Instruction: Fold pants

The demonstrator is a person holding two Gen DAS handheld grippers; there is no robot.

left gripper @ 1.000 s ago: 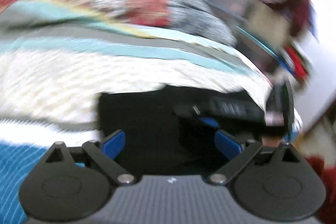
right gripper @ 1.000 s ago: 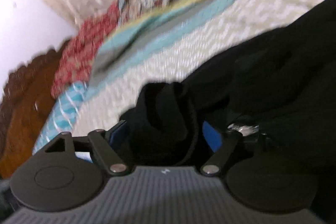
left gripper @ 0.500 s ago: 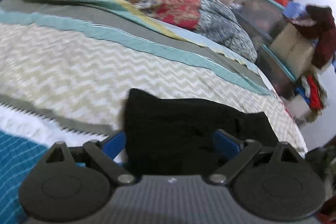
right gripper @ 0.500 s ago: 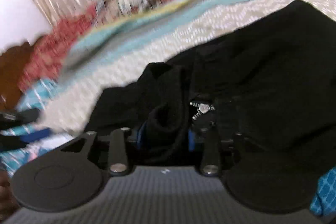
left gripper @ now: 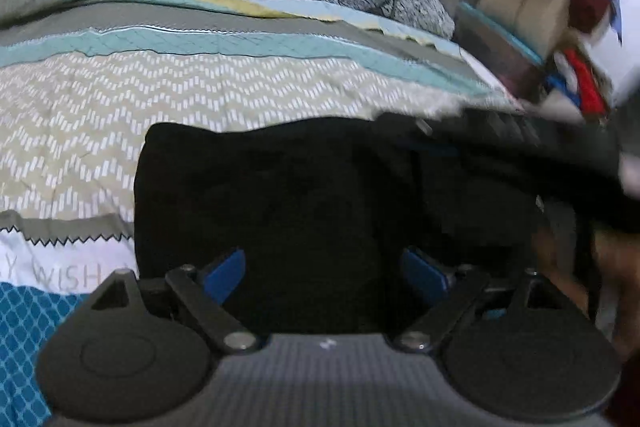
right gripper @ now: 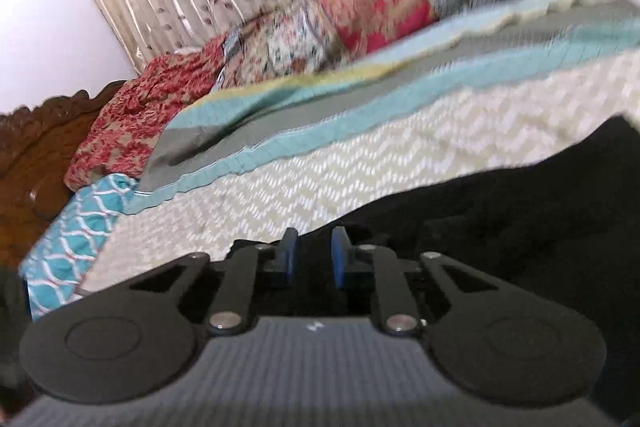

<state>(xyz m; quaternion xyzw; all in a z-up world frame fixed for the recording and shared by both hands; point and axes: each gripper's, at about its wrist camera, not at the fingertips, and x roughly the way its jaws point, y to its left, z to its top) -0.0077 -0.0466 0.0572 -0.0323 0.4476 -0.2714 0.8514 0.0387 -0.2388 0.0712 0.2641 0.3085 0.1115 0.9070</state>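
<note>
One pair of black pants [left gripper: 280, 195] on the bed [left gripper: 120, 115]. Left gripper [left gripper: 324, 273] spread wide, closing slightly over the pants; right gripper [right gripper: 311, 255] just narrowed, pinching black fabric.

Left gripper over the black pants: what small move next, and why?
Probably lower the left gripper and close on the pants edge. Its jaws stand wide, just closing slightly, with black cloth between them but not pinched. The right gripper has just been closing and looks nearly shut on a fold.
</note>
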